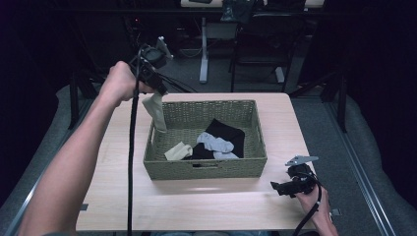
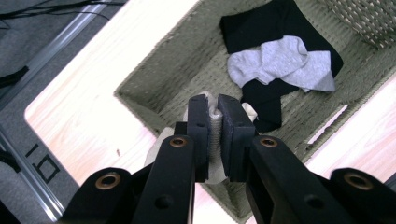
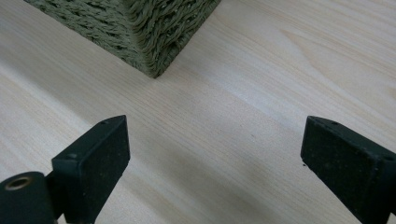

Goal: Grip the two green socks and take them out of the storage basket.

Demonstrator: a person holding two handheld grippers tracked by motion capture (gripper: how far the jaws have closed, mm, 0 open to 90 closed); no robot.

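While the left tongs (image 2: 212,122) pinch a cream sock (image 1: 156,111) that hangs above the basket's (image 1: 206,169) left rim, the right tongs (image 3: 212,158) stand spread over the tabletop (image 3: 261,88) just off the basket's near right corner. Inside the basket lie a second cream sock (image 1: 178,151), grey socks (image 1: 215,144) and black cloth (image 1: 227,132).

One woven basket (image 1: 206,167). Two cream socks: one hanging above the basket's left rim (image 1: 156,112), one lying inside (image 1: 178,151). One grey sock (image 1: 215,143) on one black garment (image 1: 227,132). One table (image 1: 196,206). Two grippers: left (image 1: 158,91), right (image 1: 276,187).
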